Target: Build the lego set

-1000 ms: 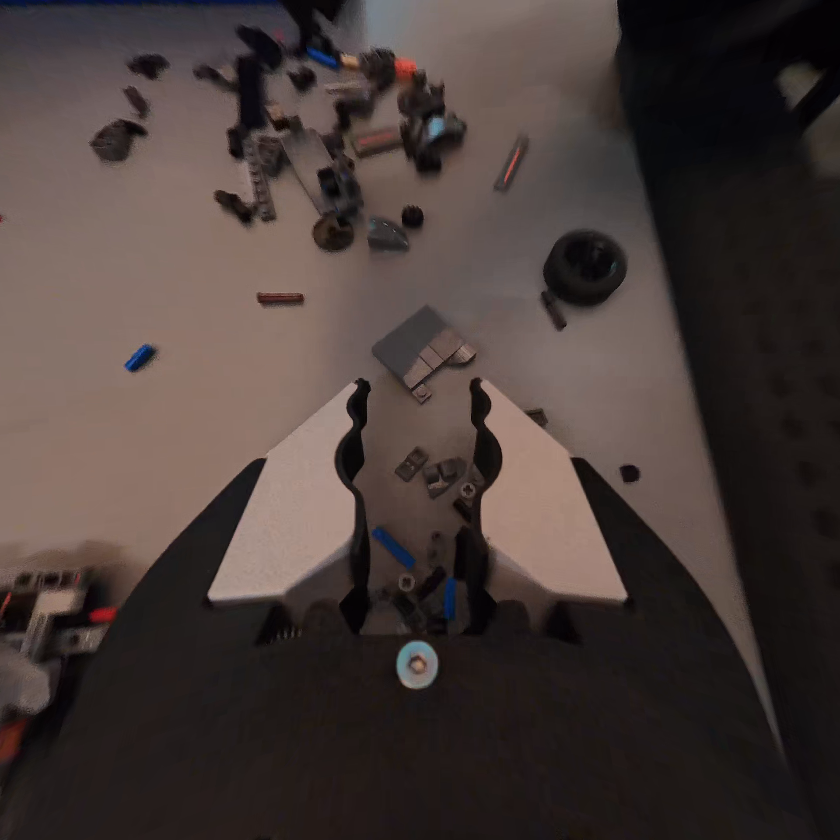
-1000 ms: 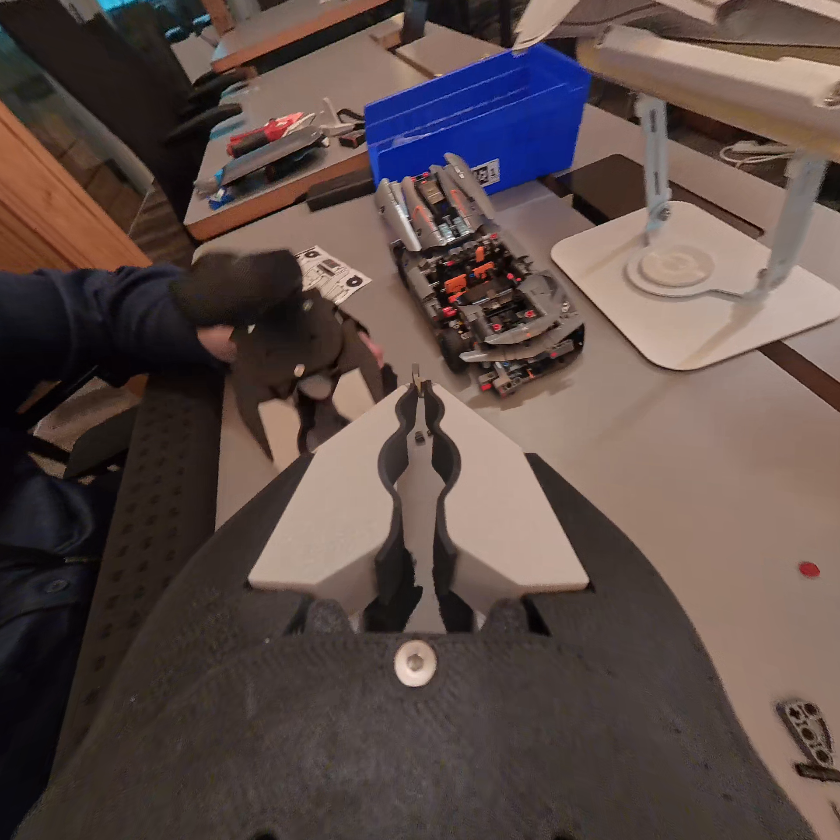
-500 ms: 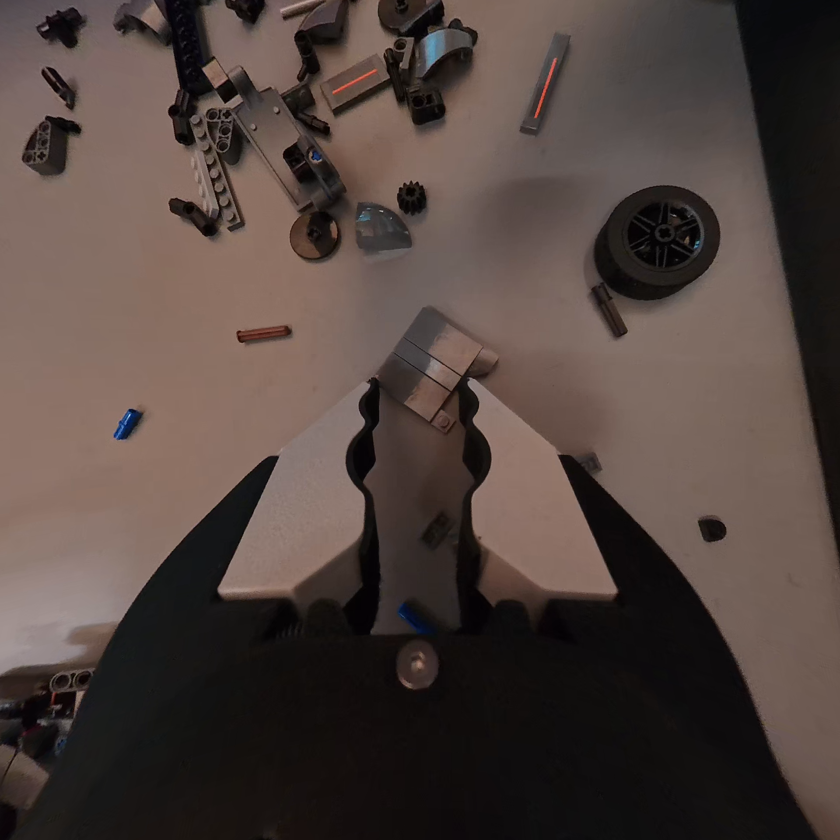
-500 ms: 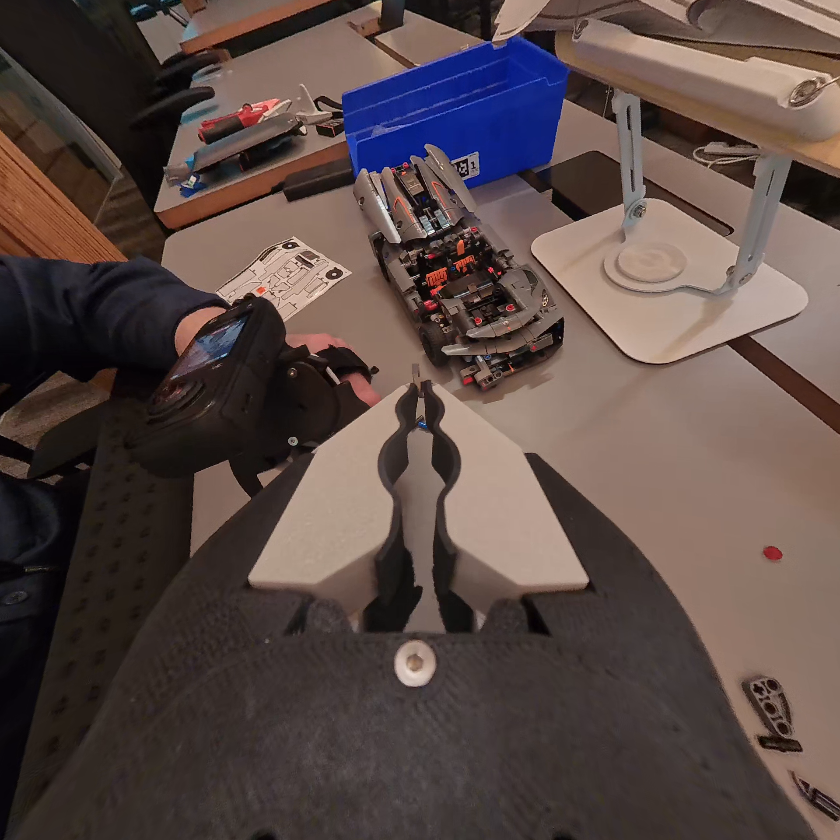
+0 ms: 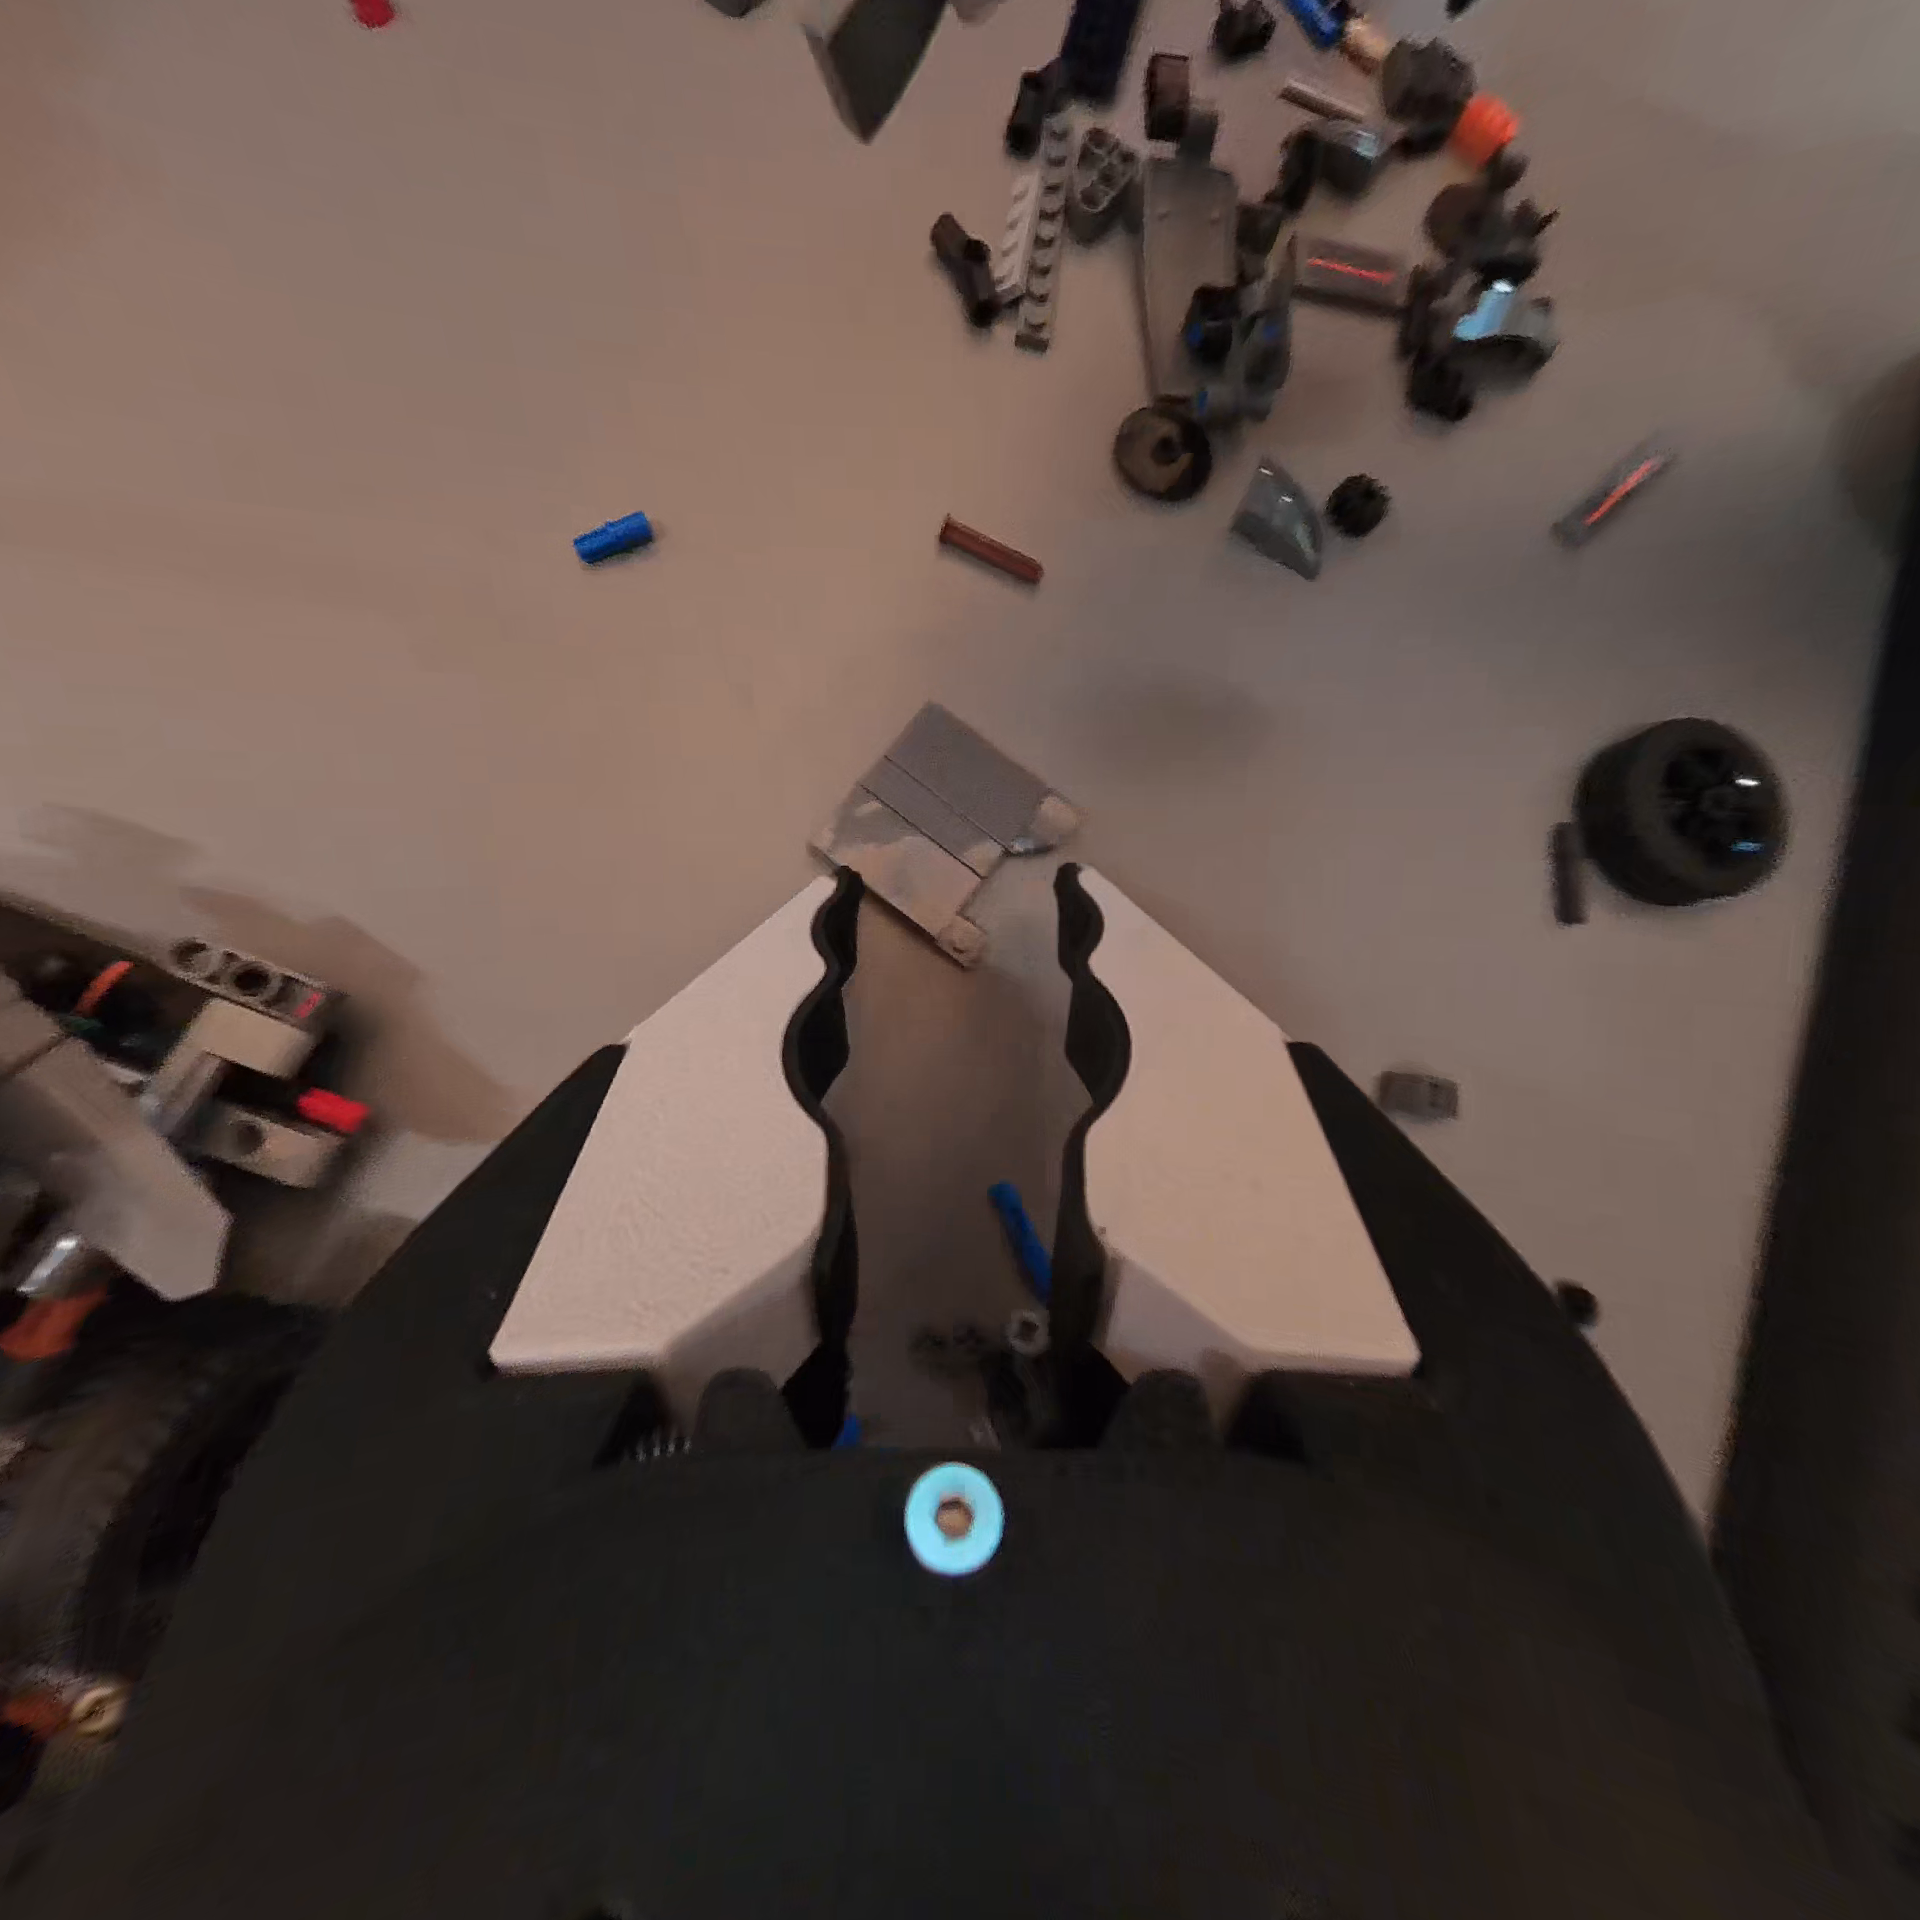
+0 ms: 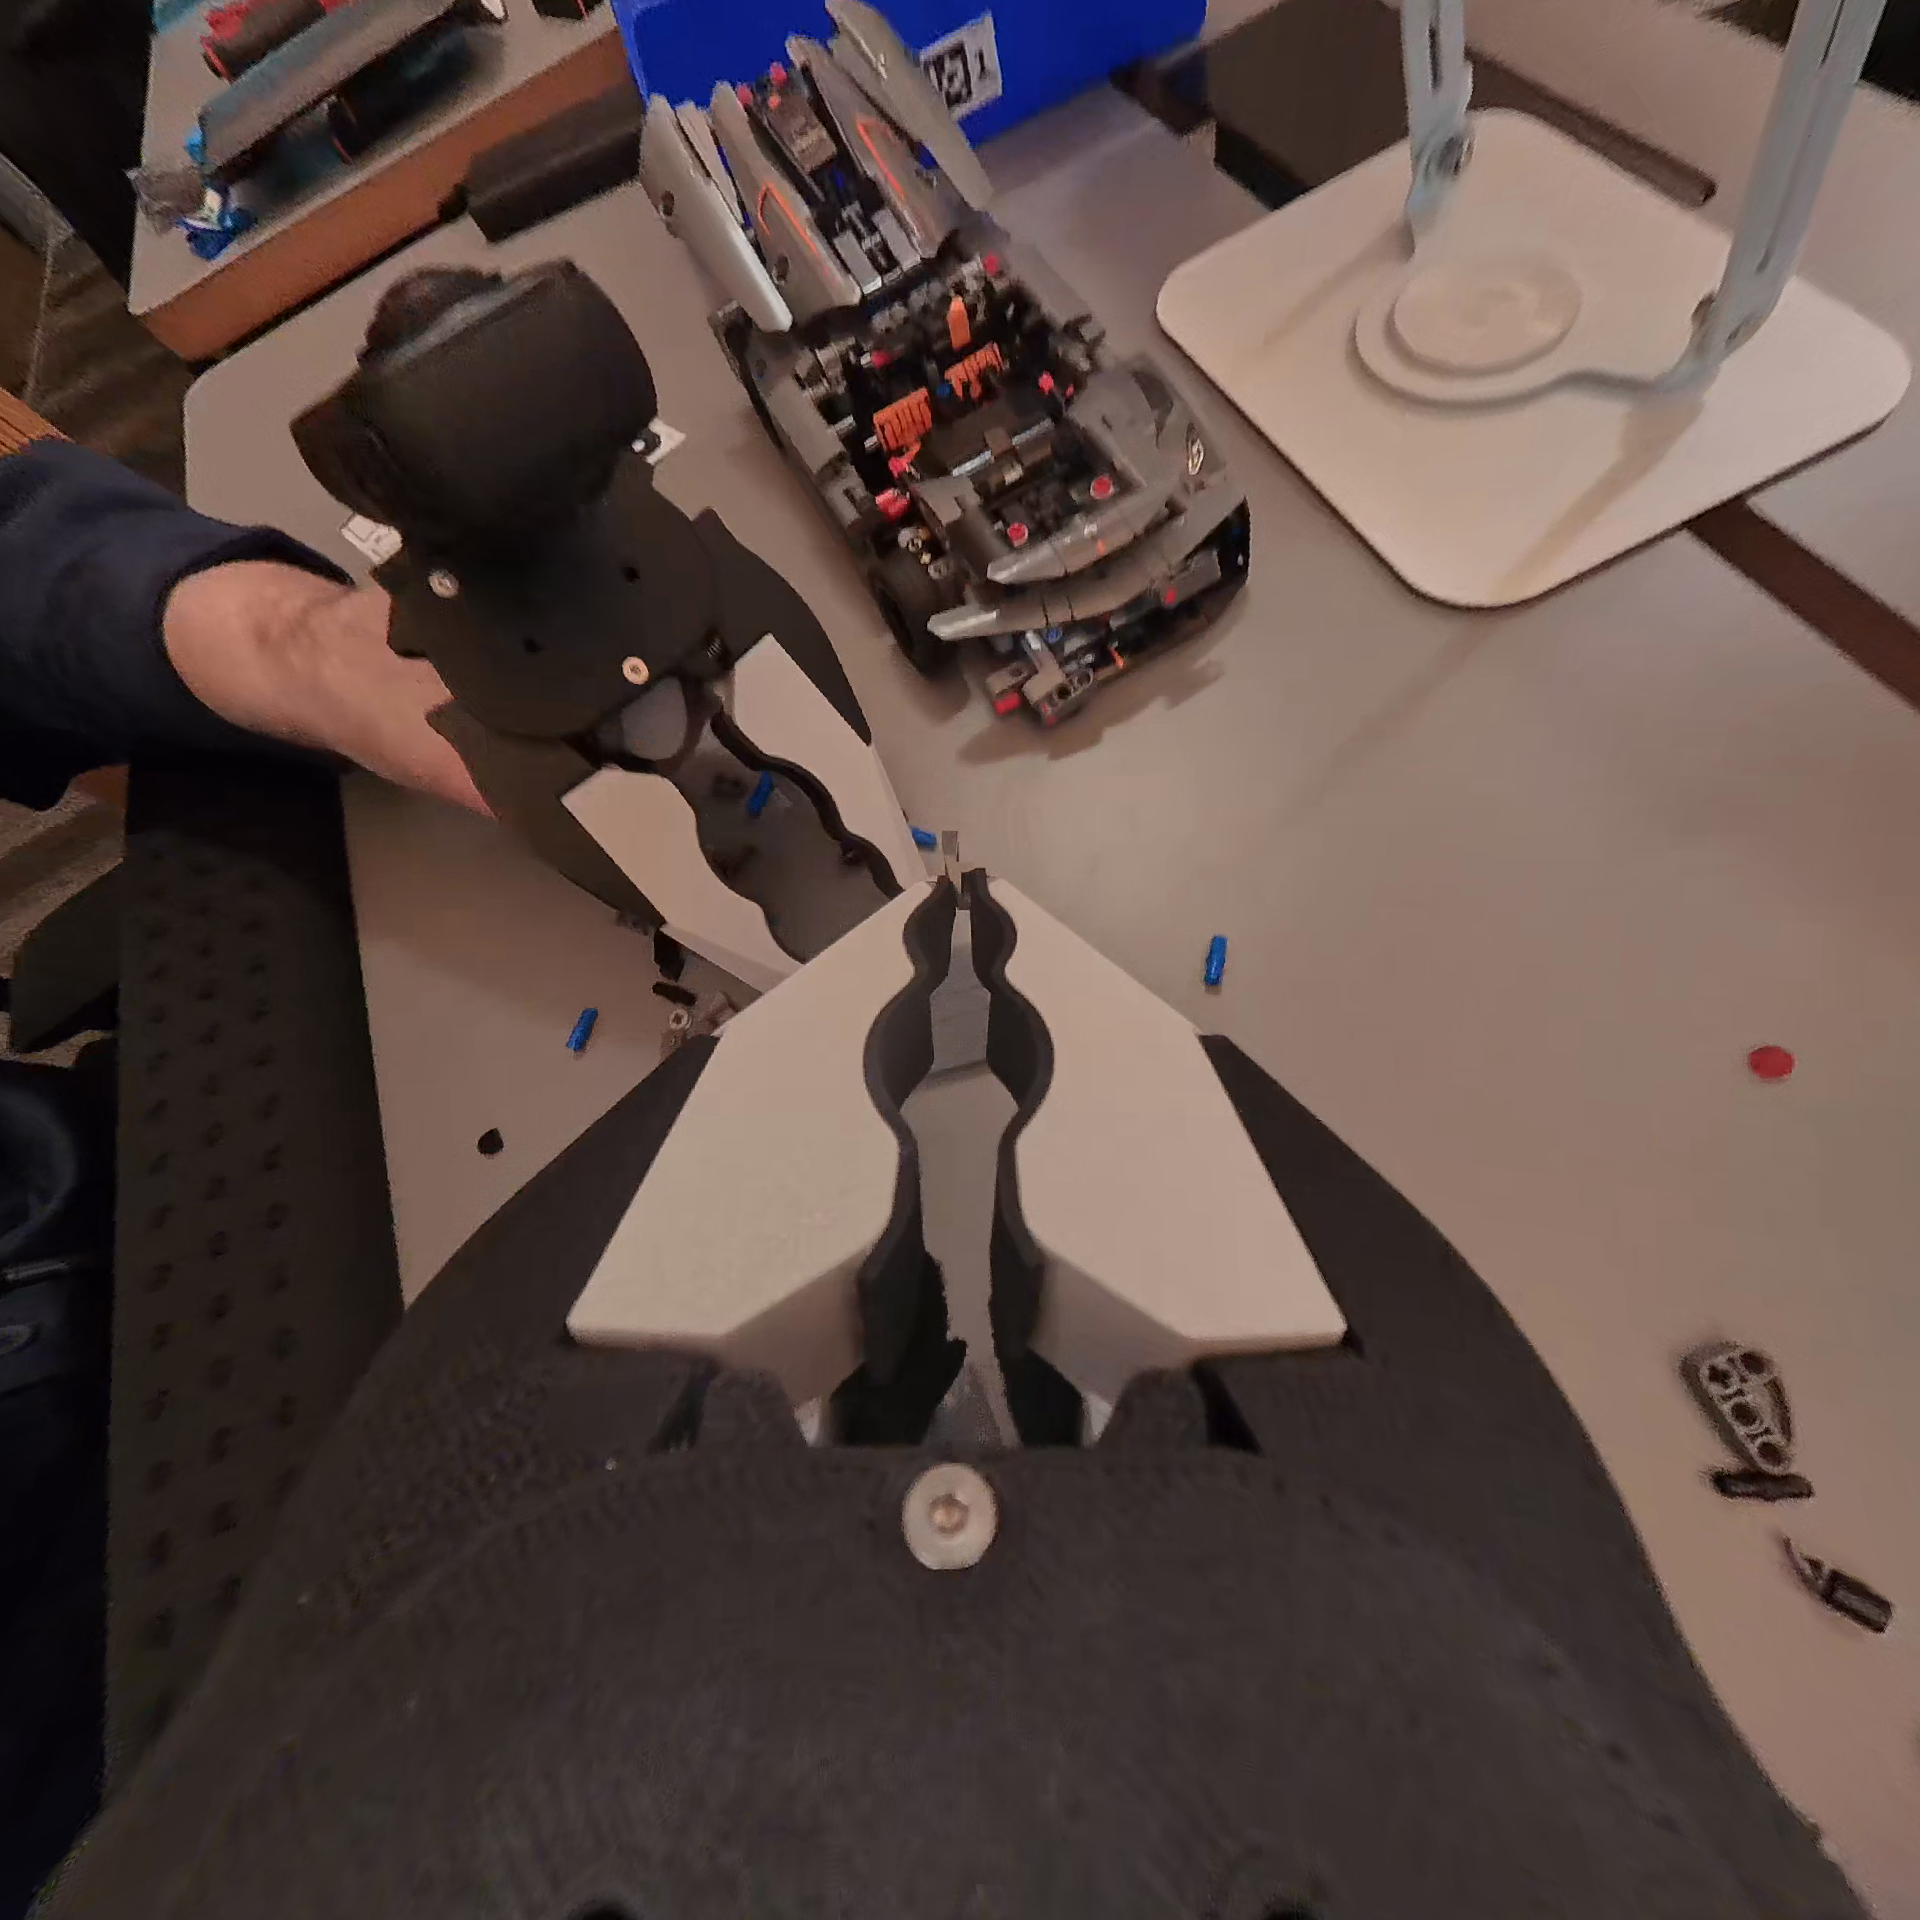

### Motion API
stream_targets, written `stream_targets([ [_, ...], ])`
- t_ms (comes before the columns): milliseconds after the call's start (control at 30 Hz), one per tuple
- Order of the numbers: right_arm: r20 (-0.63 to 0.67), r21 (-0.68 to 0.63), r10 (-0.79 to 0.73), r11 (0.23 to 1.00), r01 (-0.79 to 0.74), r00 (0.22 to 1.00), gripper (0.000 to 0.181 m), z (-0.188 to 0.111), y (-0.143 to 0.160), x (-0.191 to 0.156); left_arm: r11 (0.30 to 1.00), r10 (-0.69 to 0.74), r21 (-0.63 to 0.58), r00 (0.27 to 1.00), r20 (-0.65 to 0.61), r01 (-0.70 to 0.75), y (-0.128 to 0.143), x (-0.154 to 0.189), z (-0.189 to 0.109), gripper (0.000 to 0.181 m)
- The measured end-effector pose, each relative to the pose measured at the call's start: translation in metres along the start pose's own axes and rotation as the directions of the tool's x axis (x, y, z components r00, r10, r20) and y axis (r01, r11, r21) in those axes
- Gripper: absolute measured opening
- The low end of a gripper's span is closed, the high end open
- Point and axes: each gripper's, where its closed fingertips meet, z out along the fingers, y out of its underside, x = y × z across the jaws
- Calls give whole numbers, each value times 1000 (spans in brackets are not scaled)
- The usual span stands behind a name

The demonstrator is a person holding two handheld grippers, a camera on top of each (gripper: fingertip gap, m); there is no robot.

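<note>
Since half a second back my left gripper (image 5: 951, 883) has swung: the loose-parts pile (image 5: 1288, 239) now sits far right of the grey panel piece (image 5: 940, 821) instead of far left, and the car's corner has slid in at near left. The grey lego car (image 6: 935, 416) is my landmark on the table (image 6: 1351, 831); its long axis runs from the blue bin (image 6: 1091, 42) behind it toward me, open end nearest. I cannot see what the bin holds. The white stand base (image 6: 1538, 343) lies right of the car. Left of the car my left gripper (image 6: 821, 883) hangs with jaws spread wide and empty, the panel piece flat just ahead of its tips. My right gripper (image 6: 958, 891), nearer than the car, is nearly closed, pinching a small thin grey piece (image 6: 949, 844) standing upright above the tips. A black wheel (image 5: 1678, 810) lies right of the panel
</note>
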Motion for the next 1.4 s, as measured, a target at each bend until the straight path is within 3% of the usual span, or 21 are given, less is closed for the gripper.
stream_targets([
  [100, 18, -69, 38, 997, -37, 999, 1, 4, 13, -1, 999, -7, -36, 992, -125, 2, 6, 18, -5, 38],
  [200, 32, -125, 77, 989, -73, 997, 1, 7, 24, -1, 998, 26, -59, 997, -75, -31, 11, 3, -7, 34],
  [267, 36, -156, 96, 984, -89, 995, 1, 9, 31, 0, 998, 4, -59, 989, -145, -13, 11, 10, -7, 34],
  [367, 37, -191, 111, 976, -102, 993, 1, 11, 39, 2, 997, -22, -79, 989, -146, 11, 14, 12, 0, 24],
  [500, 62, -228, 134, 967, -117, 989, 1, 14, 46, -2, 998, -49, -63, 954, -297, 31, 7, 47, 9, 27],
  [600, 87, -273, 162, 953, -133, 983, 1, 14, 54, -7, 999, 8, -46, 951, -310, -23, 7, 53, 9, 23],
  [733, 127, -339, 220, 926, -166, 967, 1, 15, 68, -13, 997, 75, 34, 953, -293, -68, -4, 44, -5, 20],
  [900, 163, -439, 282, 879, -187, 945, 1, 24, 88, -24, 965, 258, -9, 960, -112, -261, 5, 19, 4, 21],
  [1067, 174, -474, 346, 850, -230, 922, 1, 30, 96, -27, 945, 317, -52, 943, -103, -323, 12, 20, 11, 24],
  [1400, 181, -503, 407, 821, -272, 895, 1, 40, 102, -31, 928, 367, -26, 924, -105, -371, 9, 25, 8, 19],
])
